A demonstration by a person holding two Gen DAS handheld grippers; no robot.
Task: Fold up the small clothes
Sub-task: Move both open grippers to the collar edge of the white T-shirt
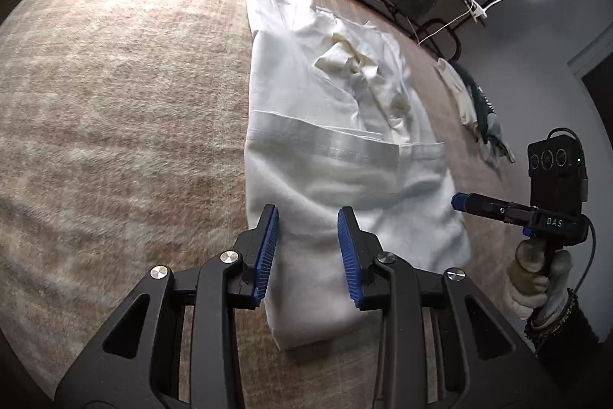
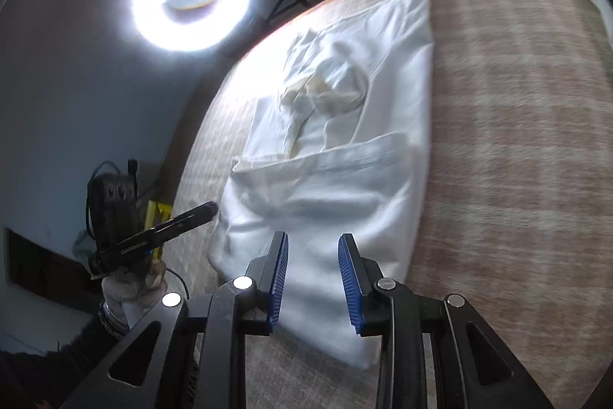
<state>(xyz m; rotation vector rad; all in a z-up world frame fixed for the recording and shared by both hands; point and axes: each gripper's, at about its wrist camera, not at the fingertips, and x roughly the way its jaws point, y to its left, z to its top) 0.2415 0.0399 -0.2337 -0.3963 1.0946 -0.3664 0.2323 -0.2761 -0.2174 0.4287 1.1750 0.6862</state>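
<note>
Hovering released, your left claw [image 1: 307, 252] and right claw [image 2: 313, 275] grasp nothing; the half-folded white garment [image 1: 337, 156] lies just below and ahead of both on the blanket [image 1: 115, 102]. Next, you probably pinch its near edge for fold 2.

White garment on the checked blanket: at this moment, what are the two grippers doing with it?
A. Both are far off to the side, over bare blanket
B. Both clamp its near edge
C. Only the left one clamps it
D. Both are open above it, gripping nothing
D: the left gripper and right gripper each show a clear gap between the blue fingers, with the white garment lying flat on the blanket beneath, not pinched.
</note>
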